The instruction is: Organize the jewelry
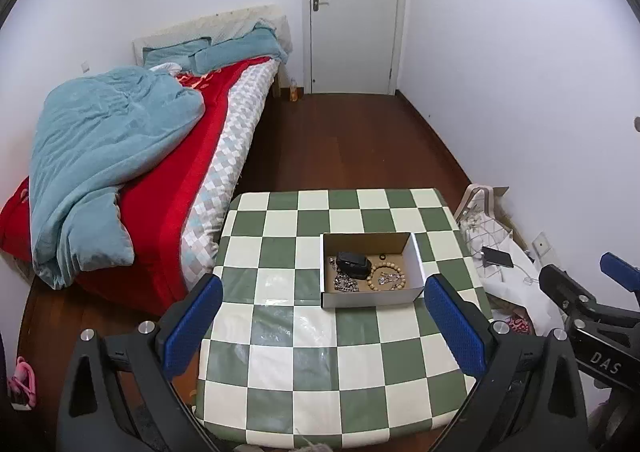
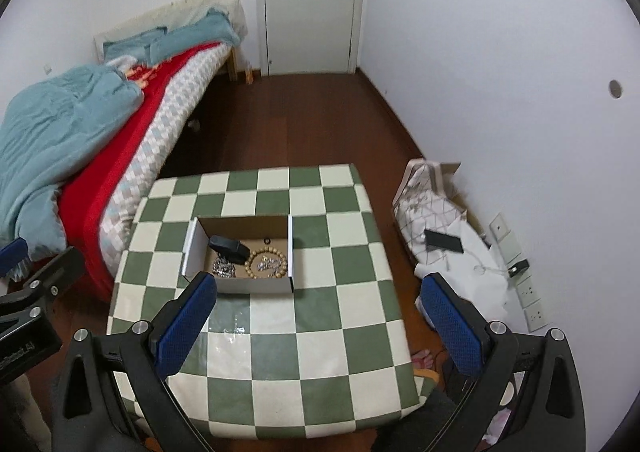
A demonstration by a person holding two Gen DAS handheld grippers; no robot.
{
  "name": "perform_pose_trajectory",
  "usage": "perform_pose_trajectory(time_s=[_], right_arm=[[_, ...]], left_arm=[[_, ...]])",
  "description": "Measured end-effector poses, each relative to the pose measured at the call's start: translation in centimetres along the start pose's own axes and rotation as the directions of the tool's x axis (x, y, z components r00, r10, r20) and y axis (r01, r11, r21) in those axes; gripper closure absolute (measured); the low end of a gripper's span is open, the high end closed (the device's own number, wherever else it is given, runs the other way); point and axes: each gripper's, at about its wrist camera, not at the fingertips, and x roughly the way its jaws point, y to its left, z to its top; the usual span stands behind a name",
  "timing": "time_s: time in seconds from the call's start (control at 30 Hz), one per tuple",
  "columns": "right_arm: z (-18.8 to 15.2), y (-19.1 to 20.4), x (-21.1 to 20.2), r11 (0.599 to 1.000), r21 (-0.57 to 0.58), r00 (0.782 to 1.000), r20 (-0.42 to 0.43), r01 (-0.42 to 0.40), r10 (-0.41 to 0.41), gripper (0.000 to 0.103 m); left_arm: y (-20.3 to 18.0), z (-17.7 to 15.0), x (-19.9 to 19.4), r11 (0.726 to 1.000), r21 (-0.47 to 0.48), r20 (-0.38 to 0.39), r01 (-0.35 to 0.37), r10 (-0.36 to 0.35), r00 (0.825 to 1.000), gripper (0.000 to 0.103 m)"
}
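Note:
A shallow white cardboard box (image 1: pixel 374 296) (image 2: pixel 256 286) sits on the green-and-white checked table (image 1: pixel 280 332) (image 2: pixel 320 332). Inside lie a black case (image 1: pixel 352 264) (image 2: pixel 229 246), a silver chain (image 1: pixel 345 284) (image 2: pixel 222 268), a wooden bead bracelet (image 1: pixel 374 278) (image 2: pixel 251 258) around silver pieces (image 1: pixel 390 279) (image 2: pixel 268 264), and a small dark ring (image 1: pixel 381 257) (image 2: pixel 266 240). My left gripper (image 1: pixel 324 326) hovers open above the table, short of the box. My right gripper (image 2: pixel 318 326) is open too, to the right of the box, holding nothing.
A bed (image 1: pixel 160 155) with a red sheet and blue quilt stands left of the table. Bags, papers and a dark phone (image 2: pixel 443 240) lie on the floor by the right wall. A closed white door (image 1: pixel 354 11) is at the far end, across bare wooden floor.

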Motion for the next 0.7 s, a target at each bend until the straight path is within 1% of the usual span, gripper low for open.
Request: perform_pose_trajectory(time_s=[0.27,0.37,0.53,0.7], right_arm=[[-0.5,-0.2,-5.3,1.0,-0.004,0.998,0.063,-0.02,0.02,0.0],[-0.8,-0.1,-7.1,1.0,-0.013,0.996,0.086,-0.02,0.021,0.0],[-1.3,0.2,-8.3,0.999,-0.025,0.996,0.081,-0.032,0.034,0.0],[-1.7,0.2,-8.1,0.999,-0.025,0.998,0.053,-0.041,0.042,0.0]], left_arm=[[0.3,-0.6,-3.4,1.0,-0.026,0.035,0.016,-0.015,0.999,0.0],[0.4,-0.7,-4.3,0.999,-0.026,0.032,0.028,-0.027,0.999,0.0],[0.5,-1.2,-4.9,0.999,-0.023,0.011,0.026,-0.026,1.0,0.0],[0.6,-1.6,-4.4,1.0,-0.025,-0.024,0.017,-0.018,1.0,0.0]])
